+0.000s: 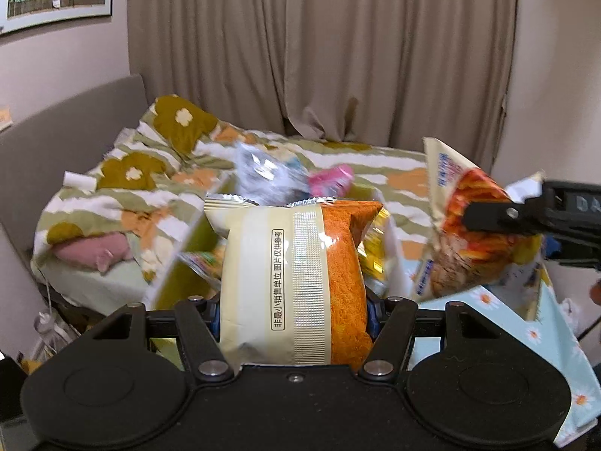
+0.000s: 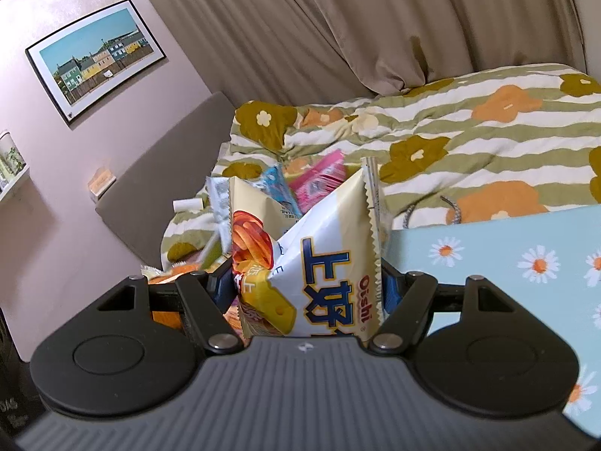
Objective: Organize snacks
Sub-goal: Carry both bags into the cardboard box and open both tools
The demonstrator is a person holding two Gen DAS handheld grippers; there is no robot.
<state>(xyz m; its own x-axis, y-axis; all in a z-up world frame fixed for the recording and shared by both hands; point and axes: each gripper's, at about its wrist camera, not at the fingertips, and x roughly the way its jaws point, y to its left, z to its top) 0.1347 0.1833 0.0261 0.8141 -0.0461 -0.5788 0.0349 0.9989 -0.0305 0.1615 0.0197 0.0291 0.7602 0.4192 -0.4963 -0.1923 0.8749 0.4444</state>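
Observation:
My left gripper is shut on a cream and orange snack bag, held upright above a yellow-green box that holds several snack packs. My right gripper is shut on a cream Oishi snack bag. That bag also shows in the left wrist view, held up at the right by the right gripper's fingers over a light blue daisy-print box. Pink and blue packs lie behind the Oishi bag.
A bed with a flowered green-striped quilt lies behind the boxes, with beige curtains beyond. A grey headboard and a framed picture are at the left. A pink plush toy lies on the bed.

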